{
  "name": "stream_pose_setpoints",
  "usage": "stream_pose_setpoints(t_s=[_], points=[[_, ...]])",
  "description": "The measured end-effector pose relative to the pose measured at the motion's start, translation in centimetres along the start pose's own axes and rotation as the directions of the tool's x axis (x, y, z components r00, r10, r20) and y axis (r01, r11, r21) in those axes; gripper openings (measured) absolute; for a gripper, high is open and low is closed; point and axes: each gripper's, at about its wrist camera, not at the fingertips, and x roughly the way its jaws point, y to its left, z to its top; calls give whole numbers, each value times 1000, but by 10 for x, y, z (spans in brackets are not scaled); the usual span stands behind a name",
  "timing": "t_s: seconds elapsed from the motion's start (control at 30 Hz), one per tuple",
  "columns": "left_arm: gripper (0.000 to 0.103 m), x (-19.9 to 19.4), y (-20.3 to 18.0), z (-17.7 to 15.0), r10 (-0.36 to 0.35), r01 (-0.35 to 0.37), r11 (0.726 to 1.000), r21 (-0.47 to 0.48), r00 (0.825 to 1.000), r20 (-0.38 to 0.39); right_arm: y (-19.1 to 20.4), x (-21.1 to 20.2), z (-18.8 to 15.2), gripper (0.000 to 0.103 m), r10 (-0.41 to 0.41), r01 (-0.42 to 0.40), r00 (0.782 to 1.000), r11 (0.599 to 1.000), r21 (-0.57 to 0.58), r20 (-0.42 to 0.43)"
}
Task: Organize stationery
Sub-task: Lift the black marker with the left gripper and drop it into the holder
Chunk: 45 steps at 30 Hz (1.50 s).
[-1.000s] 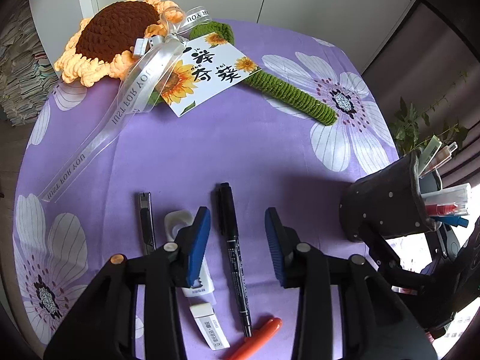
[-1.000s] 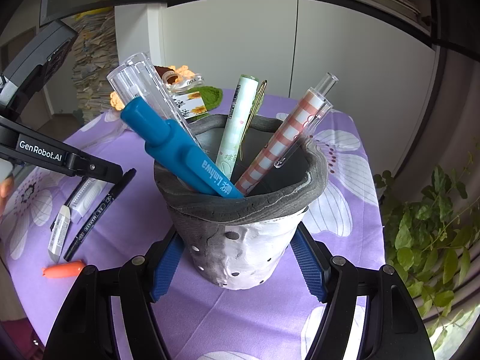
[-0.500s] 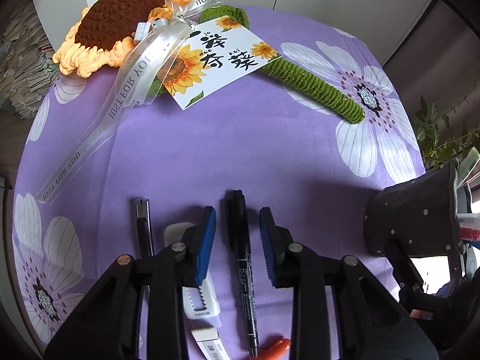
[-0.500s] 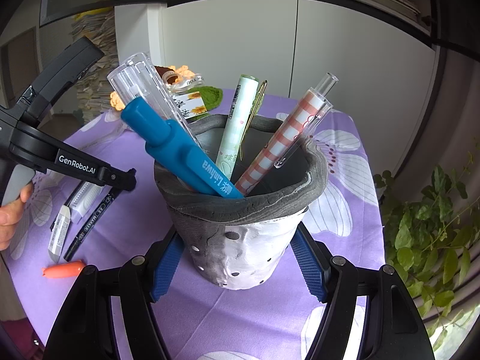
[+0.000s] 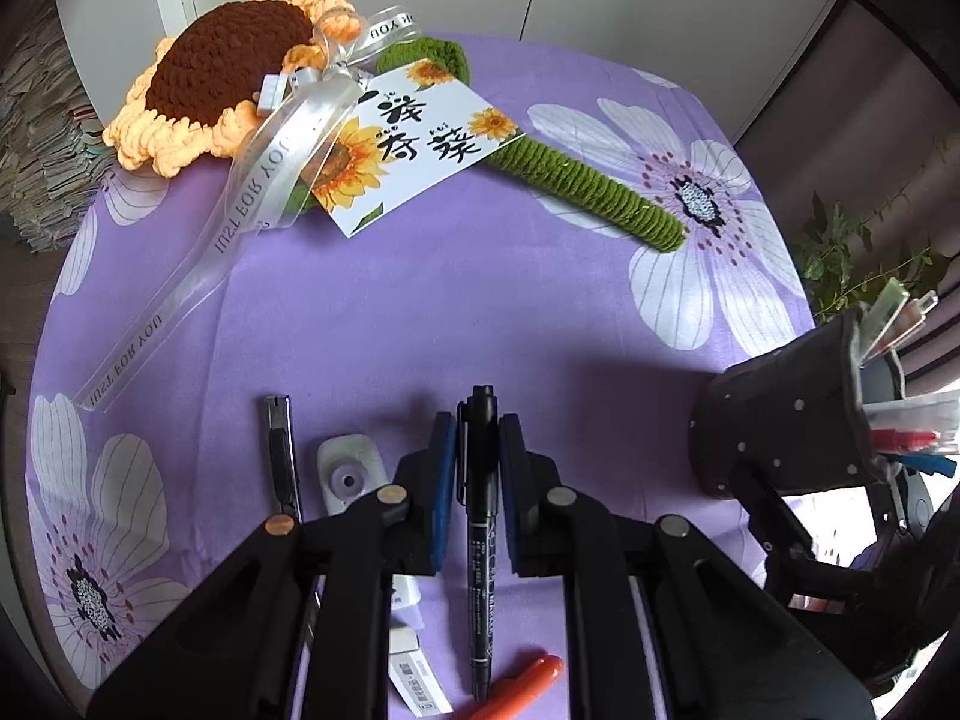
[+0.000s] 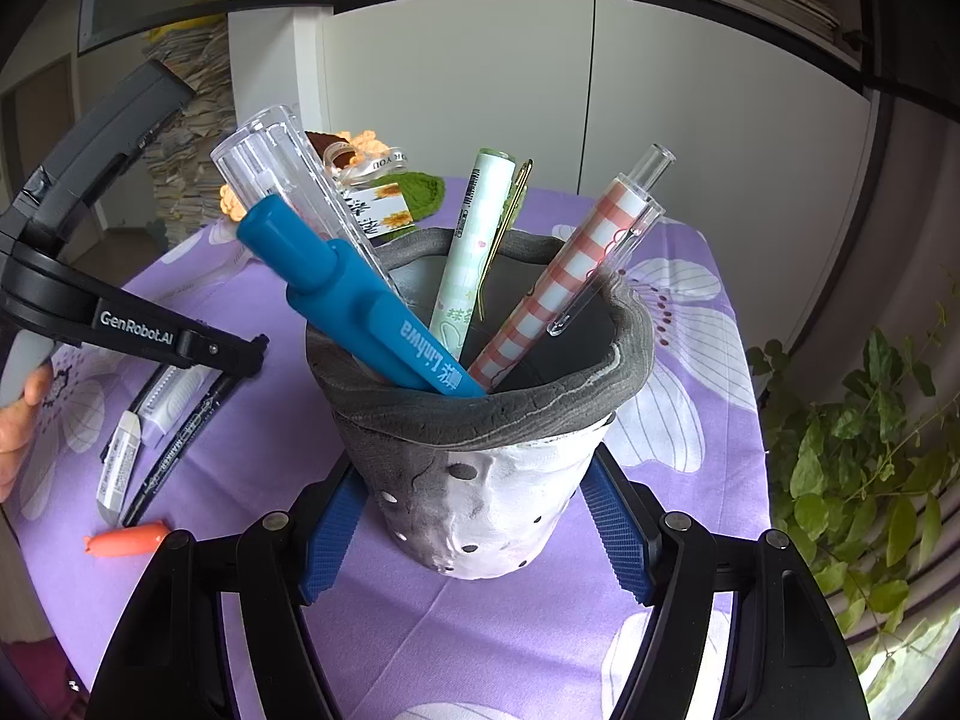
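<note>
Left wrist view: the left gripper point(image 5: 478, 468) has its jaws clamped on the black marker point(image 5: 482, 534), which lies on the bench with its long axis along the fingers, capped end pointing away. Next, I judge, lift and tip it into the pen holder point(image 6: 480, 420), which the right gripper point(image 6: 474, 519) grips.

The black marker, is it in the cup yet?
Not yet. The black marker lies flat on the purple cloth, pinched by the left claw, apart from the cup.
</note>
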Motion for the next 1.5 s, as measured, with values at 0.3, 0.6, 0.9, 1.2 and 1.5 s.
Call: stream_pose_setpoints(t_s=[0.3,0.6,0.9,1.2,1.5], points=[[12,-59,-13,-8,-60,54,997,56,991,120,0,0,0,72,0,0,1000,1000,0,0],[12,-117,-32,-8,-160,131,983,131,957,241,-1,0,0,72,-1,1,1000,1000,0,0],[12,-183,-67,12,-237,161,964,213,880,410,-1,0,0,72,-1,1,1000,1000,0,0],[12,-171,-111,25,-275,168,941,295,886,373,-1,0,0,72,0,0,1000,1000,1,1],[12,-129,-129,21,-224,118,939,324,922,314,-3,-1,1,72,4,-4,1000,1000,0,4]])
